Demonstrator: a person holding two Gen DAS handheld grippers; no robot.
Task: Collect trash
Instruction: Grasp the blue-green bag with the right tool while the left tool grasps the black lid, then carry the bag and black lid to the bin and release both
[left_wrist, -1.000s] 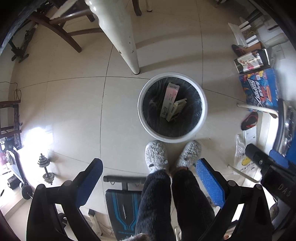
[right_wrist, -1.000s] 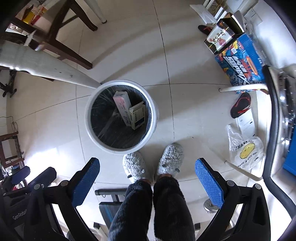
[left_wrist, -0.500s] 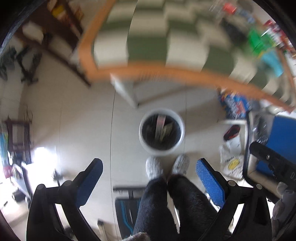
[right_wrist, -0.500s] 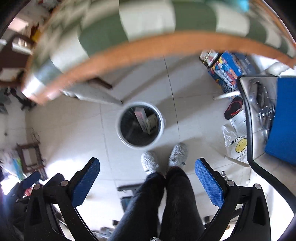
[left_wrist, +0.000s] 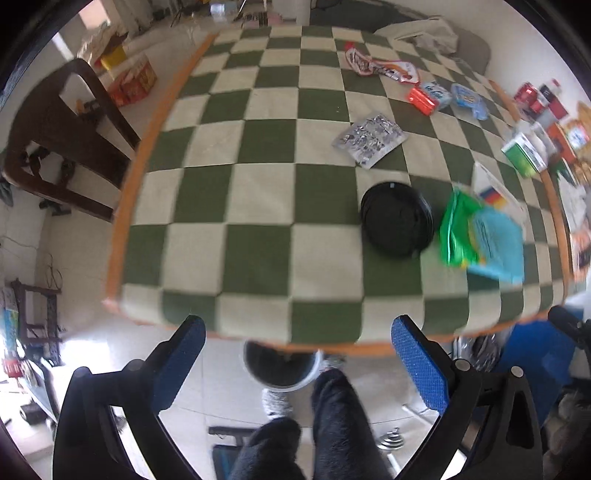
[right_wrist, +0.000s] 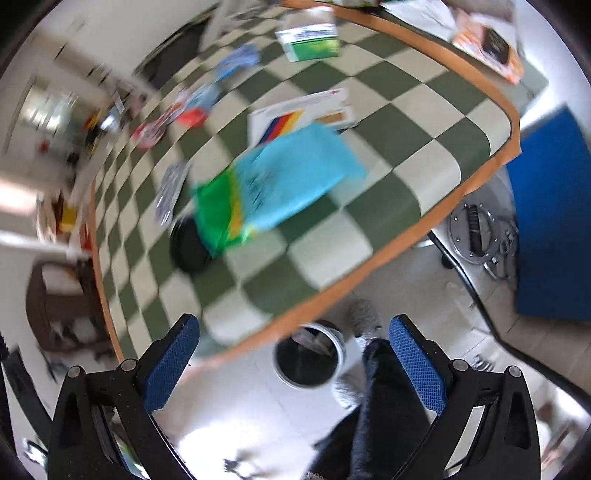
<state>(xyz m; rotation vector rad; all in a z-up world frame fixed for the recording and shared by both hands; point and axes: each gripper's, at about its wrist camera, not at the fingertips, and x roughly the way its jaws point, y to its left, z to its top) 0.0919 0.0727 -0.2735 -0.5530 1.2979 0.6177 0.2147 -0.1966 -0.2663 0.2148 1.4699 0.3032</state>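
A table with a green and cream checked cloth (left_wrist: 258, 206) carries litter: a green and blue packet (left_wrist: 480, 236), a black round lid (left_wrist: 397, 219), a silver foil wrapper (left_wrist: 369, 138), a red and blue packet (left_wrist: 430, 96), a green box (left_wrist: 524, 155). The white bin (left_wrist: 282, 369) with a black liner stands on the floor under the table's near edge. My left gripper (left_wrist: 299, 369) is open and empty, above the table's near edge. My right gripper (right_wrist: 295, 369) is open and empty; its view shows the green and blue packet (right_wrist: 280, 188) and the bin (right_wrist: 308, 360).
A dark wooden chair (left_wrist: 62, 147) stands left of the table. The person's legs and grey slippers (left_wrist: 277, 402) are beside the bin. A blue mat (right_wrist: 550, 240) and metal weight plates (right_wrist: 476, 232) lie right of the table. A white card with coloured stripes (right_wrist: 299, 114) lies behind the packet.
Both grippers have risen from over the bin on the floor to above the table's edge. The tabletop with its litter has come into view. Both stay open and empty.
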